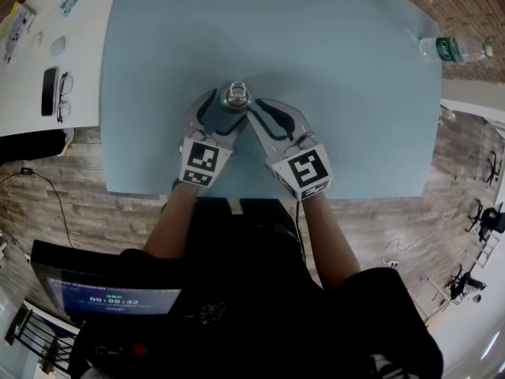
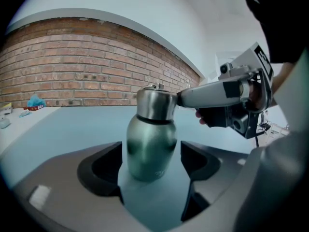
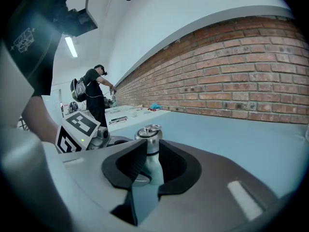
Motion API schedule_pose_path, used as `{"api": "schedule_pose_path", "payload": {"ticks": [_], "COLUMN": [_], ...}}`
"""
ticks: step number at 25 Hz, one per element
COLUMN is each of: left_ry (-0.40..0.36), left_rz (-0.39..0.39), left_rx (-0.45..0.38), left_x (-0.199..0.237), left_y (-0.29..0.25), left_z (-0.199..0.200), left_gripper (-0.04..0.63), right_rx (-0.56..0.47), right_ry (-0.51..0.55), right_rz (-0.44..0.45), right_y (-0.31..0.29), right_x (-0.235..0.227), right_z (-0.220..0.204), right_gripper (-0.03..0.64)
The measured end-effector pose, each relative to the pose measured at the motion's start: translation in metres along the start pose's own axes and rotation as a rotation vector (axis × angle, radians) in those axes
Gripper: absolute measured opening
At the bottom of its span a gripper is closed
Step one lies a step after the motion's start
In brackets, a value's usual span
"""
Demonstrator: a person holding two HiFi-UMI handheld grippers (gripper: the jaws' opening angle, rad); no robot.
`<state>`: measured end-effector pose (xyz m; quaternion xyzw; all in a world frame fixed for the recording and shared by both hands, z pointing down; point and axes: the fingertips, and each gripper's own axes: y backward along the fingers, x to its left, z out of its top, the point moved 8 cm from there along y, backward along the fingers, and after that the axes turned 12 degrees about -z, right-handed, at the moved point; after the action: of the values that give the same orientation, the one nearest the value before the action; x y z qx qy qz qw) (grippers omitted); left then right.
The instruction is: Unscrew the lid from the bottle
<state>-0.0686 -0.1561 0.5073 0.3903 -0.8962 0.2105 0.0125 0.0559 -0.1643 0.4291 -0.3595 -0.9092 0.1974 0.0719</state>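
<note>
— Tongs first: where do the two pairs meet?
— Near the front edge of the blue bench (image 1: pixel 316 69). Both are on the metal bottle (image 2: pixel 152 129), which stands upright there.

— What about the room around it?
— A brick wall (image 2: pixel 72 62) runs behind the bench, and wood-plank floor (image 1: pixel 71 204) shows below its front edge. A white bench (image 1: pixel 87 54) adjoins it on the left. Far off along the wall, a person (image 3: pixel 96 93) stands at another worktop.

— And the arms?
— Both bare forearms reach forward from the body and converge in a V, the left forearm (image 1: pixel 170 223) and the right forearm (image 1: pixel 331 235). Each pair of tongs dips slightly towards the bench.

— How far open are the left tongs?
— The left tongs (image 2: pixel 150 151) are spread wide. Their dark pads clasp the rounded greenish body low down, one on each flank.

— And the right?
— The right tongs (image 3: pixel 148 151) are nearly pressed together and pinch the silver lid (image 3: pixel 148 132) from the opposite side. The ring on its top stands clear above the pads, and the lid sits on the neck.

— Any small things?
— A clear plastic bottle (image 1: pixel 454 50) lies at the bench's far right corner. Glasses (image 1: pixel 63 97) and a dark phone (image 1: pixel 49 91) rest on the white bench.
</note>
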Motion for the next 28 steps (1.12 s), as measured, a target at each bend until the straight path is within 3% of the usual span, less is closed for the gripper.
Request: {"api": "schedule_pose_path", "payload": {"ticks": [28], "left_ry": [-0.027], "left_rz": [-0.015], "left_rx": [-0.001], "left_x": [0.0], "left_y": [-0.013], "left_z": [0.006], "left_gripper": [0.365], "right_rx": [-0.017], "right_ry": [0.003], "right_rz": [-0.001], "right_y": [0.003], "right_x": [-0.002], "right_z": [0.004], "right_gripper": [0.095]}}
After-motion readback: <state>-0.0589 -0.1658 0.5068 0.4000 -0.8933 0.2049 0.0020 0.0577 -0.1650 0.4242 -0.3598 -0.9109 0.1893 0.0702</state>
